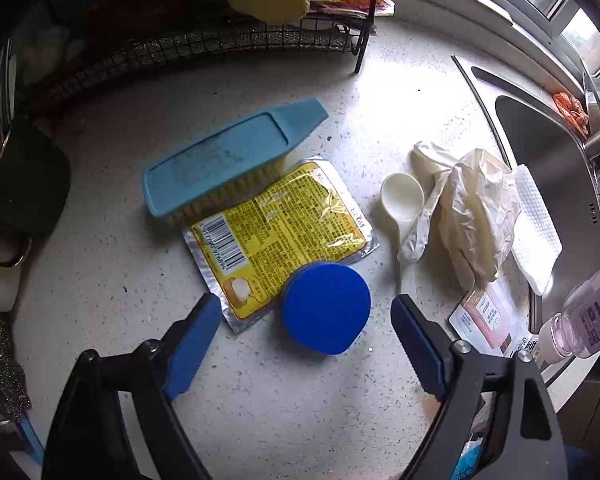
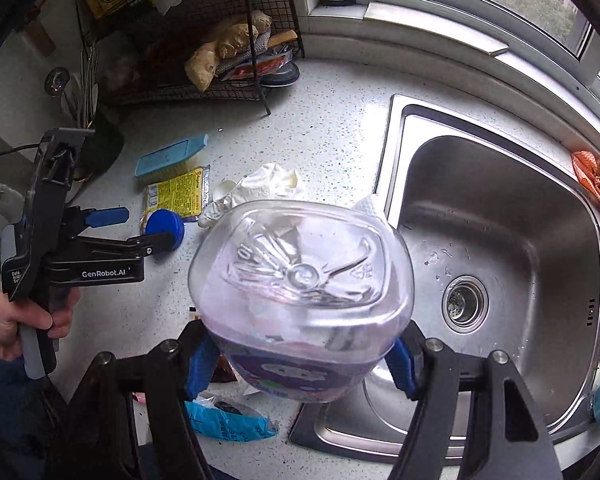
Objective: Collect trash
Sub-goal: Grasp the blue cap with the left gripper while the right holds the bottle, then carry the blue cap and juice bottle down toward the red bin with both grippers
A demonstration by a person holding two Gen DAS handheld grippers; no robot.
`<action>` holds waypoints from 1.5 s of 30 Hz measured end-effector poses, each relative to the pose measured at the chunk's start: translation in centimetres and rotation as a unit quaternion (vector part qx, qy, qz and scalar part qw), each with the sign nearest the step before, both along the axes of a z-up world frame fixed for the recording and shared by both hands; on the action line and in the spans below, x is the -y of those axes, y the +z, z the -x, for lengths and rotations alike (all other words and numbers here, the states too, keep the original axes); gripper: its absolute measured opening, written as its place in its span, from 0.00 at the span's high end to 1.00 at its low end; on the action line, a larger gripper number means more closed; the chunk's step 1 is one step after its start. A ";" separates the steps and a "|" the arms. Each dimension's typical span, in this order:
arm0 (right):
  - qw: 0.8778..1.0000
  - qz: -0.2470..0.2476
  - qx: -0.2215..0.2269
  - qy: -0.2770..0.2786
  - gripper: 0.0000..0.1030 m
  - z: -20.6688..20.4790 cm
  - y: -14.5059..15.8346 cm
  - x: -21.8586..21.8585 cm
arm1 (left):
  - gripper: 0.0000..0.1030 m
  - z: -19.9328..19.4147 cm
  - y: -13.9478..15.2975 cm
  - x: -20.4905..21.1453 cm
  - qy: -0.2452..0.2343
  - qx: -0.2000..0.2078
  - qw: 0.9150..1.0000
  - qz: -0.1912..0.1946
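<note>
Fingers of the left gripper (image 1: 306, 316) stand apart, bracketing the blue cap (image 1: 326, 307) without contact; cap overlaps the yellow packet (image 1: 278, 228) at its 5 o'clock corner. Right gripper (image 2: 300, 360) clamps the clear bottle (image 2: 300, 288). Step: cap pickup. Next: lower, then close.

1 bottle (image 2: 300, 296), 2 gloves (image 1: 464, 208), 1 brush (image 1: 228, 160)

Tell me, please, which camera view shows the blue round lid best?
The left wrist view: the blue round lid lies whole and large between the open left gripper's fingers, overlapping the yellow packet. The right wrist view shows it small, partly hidden behind a finger.
</note>
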State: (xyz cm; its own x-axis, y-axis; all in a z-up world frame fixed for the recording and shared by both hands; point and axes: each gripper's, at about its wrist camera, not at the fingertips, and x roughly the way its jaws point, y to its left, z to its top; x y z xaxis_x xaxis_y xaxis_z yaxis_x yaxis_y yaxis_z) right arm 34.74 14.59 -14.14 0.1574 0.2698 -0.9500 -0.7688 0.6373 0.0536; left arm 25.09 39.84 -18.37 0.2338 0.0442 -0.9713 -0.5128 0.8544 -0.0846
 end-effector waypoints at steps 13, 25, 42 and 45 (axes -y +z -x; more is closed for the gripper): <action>1.000 0.000 -0.006 0.000 0.34 -0.2 -0.3 0.0 | 0.57 0.7 -0.6 -1.4 0.006 -0.014 1.000 -0.003; 1.000 -0.013 -0.005 -0.001 0.34 0.6 0.2 2.8 | 0.57 4.2 3.9 4.3 -0.011 0.021 1.000 -0.010; 0.998 -0.047 0.020 -0.030 0.34 5.3 2.7 13.7 | 0.57 5.1 11.3 21.2 -0.112 0.098 0.989 0.007; 0.998 -0.051 0.021 -0.043 0.34 6.5 3.0 16.6 | 0.57 5.7 11.2 24.6 -0.131 0.097 0.987 0.009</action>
